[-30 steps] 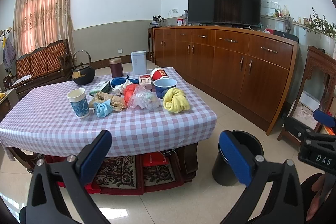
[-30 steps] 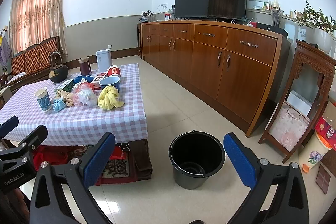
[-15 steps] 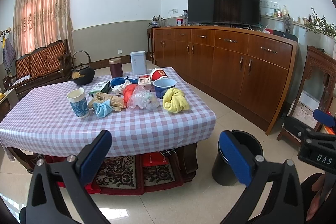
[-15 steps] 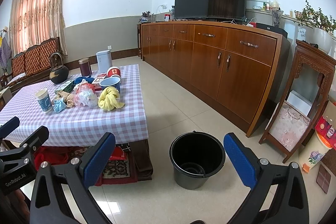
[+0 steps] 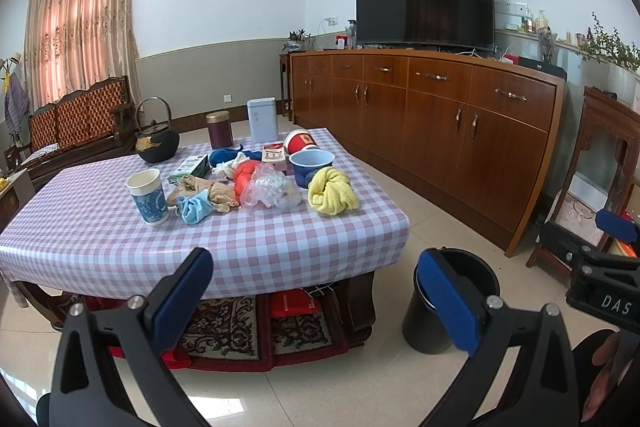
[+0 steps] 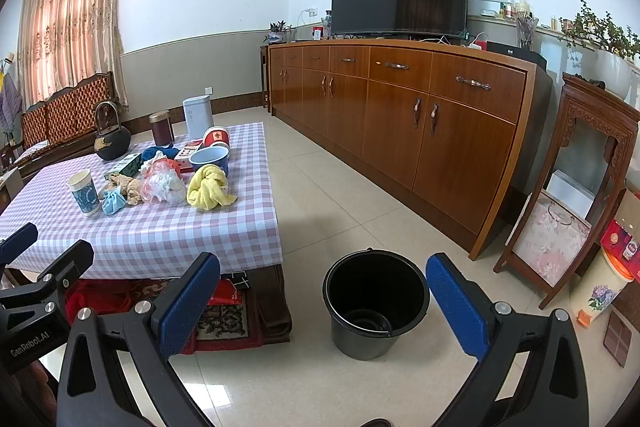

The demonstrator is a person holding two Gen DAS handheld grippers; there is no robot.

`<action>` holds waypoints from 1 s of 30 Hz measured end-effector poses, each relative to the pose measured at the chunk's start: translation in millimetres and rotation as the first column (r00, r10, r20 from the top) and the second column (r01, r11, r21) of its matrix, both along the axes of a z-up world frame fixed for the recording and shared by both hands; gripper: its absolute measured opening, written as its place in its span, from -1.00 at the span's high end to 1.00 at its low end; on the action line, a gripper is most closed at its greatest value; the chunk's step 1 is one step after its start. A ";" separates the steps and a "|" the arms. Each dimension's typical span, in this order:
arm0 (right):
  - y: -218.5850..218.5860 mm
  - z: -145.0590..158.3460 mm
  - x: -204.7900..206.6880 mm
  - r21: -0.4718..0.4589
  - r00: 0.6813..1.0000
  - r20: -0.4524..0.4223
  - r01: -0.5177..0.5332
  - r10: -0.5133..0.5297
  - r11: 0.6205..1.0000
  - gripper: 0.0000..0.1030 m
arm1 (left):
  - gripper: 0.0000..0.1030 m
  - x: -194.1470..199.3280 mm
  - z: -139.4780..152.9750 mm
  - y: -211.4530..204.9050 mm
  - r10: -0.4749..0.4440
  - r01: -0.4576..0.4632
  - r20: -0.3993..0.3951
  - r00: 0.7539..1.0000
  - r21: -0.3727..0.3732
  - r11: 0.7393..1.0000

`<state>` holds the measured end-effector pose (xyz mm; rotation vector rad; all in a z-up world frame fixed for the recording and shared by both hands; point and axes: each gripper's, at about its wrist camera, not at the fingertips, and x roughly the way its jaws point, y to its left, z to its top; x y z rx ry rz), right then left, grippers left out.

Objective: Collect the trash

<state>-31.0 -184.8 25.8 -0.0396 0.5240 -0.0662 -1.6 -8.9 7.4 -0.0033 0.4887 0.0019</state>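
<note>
Both my left fingers (image 5: 316, 301) and right fingers (image 6: 324, 305) spread wide, empty. Trash pile (image 5: 256, 183) on table (image 5: 100, 239); black bucket (image 6: 376, 303) on floor beside it.

We list: desk (image 5: 248, 247) cloth, pink-and-white check; cloth (image 5: 333, 191), yellow; bucket (image 6: 376, 307), black; paper cup (image 5: 148, 195), blue-patterned with white rim; bowl (image 5: 311, 167), blue; fingers (image 6: 188, 307), blue-padded on black.

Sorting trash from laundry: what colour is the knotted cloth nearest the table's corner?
Yellow; the knotted cloth shows best in the left wrist view.
</note>
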 end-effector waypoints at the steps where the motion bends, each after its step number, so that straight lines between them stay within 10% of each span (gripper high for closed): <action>1: -0.3 -0.5 -0.5 0.001 1.000 0.000 0.000 0.000 1.000 -1.00 | -1.00 -1.1 0.7 1.5 0.000 0.000 0.000 1.000 0.002 1.000; 30: 32.5 -27.9 73.4 -0.024 0.994 -0.087 -0.069 0.066 0.997 -1.00 | -1.00 54.7 -22.6 52.9 0.098 -0.099 -0.074 0.992 0.000 0.995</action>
